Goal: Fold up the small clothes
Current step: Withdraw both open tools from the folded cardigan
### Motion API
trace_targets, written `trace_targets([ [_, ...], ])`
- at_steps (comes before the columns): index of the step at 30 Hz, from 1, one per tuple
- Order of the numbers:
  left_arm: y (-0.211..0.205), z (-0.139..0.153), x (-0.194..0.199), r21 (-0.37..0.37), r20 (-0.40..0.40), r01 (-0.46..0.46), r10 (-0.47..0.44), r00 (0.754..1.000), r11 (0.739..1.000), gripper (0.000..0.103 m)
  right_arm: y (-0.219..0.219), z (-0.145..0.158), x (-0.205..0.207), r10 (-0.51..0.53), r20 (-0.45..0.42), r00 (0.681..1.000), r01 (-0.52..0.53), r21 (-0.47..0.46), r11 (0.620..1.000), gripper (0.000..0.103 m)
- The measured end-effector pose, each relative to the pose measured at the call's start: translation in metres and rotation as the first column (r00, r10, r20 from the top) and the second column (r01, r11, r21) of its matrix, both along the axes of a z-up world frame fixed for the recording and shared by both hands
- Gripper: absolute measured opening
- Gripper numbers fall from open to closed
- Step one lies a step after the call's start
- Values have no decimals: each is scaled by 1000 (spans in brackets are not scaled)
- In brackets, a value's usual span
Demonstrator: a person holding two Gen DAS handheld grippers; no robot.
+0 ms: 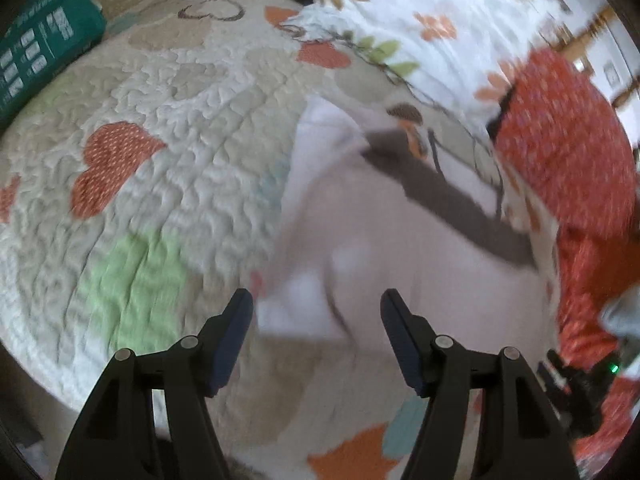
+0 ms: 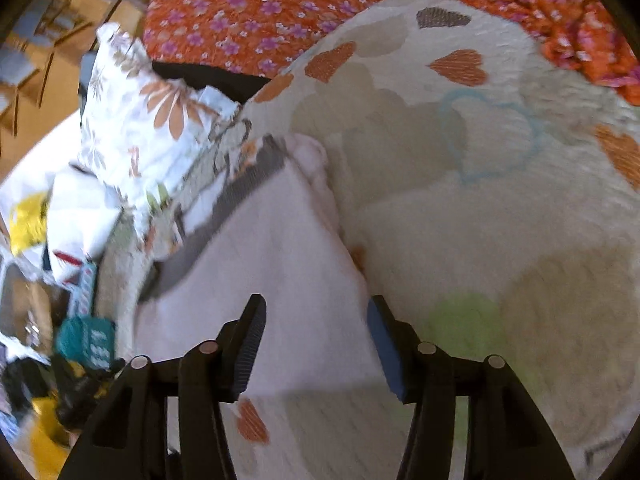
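A small pale pink garment (image 1: 400, 240) with a dark grey band (image 1: 460, 200) along its far edge lies flat on a quilted bedspread with hearts (image 1: 160, 140). My left gripper (image 1: 317, 296) hangs open over the garment's near edge, its pads touching nothing. In the right wrist view the same garment (image 2: 280, 248) shows its grey band (image 2: 240, 192) at the upper left. My right gripper (image 2: 317, 300) is open above the garment's near right corner, with only cloth seen below the jaws. Both views are blurred.
A teal package (image 1: 40, 48) lies at the quilt's far left. A floral pillow (image 2: 140, 120) lies beyond the garment, and orange floral cloth (image 2: 260, 12) beyond that. Mixed clutter (image 2: 80, 340) lies off the bed's left side. Bare quilt (image 2: 500, 220) spreads to the right.
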State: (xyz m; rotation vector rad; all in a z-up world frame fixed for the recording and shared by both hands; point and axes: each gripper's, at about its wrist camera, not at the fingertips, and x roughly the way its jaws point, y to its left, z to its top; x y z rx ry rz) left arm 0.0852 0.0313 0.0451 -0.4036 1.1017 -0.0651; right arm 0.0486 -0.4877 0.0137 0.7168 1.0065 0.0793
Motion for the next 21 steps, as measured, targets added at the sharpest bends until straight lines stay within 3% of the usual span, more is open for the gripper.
trace_targets([
  [3, -14, 6, -23, 43, 24, 30, -31, 999, 999, 70, 2, -5, -24, -15, -2, 1000, 15, 5, 1000, 60],
  [8, -26, 9, -55, 101, 76, 39, -47, 996, 994, 74, 14, 0, -51, 0, 12, 1000, 1, -90, 996, 60],
  [12, -14, -6, -69, 144, 48, 6, -13, 999, 990, 74, 20, 8, -57, 17, 32, 999, -13, -122, 992, 60],
  [17, 8, -19, -76, 101, 32, -47, 44, 999, 994, 74, 47, 21, -42, 64, 54, 997, -54, -159, 986, 60],
  [21, 24, -27, -79, 58, 65, -88, 84, 994, 994, 75, 93, 33, -24, 170, 73, 983, -154, -194, 969, 60],
])
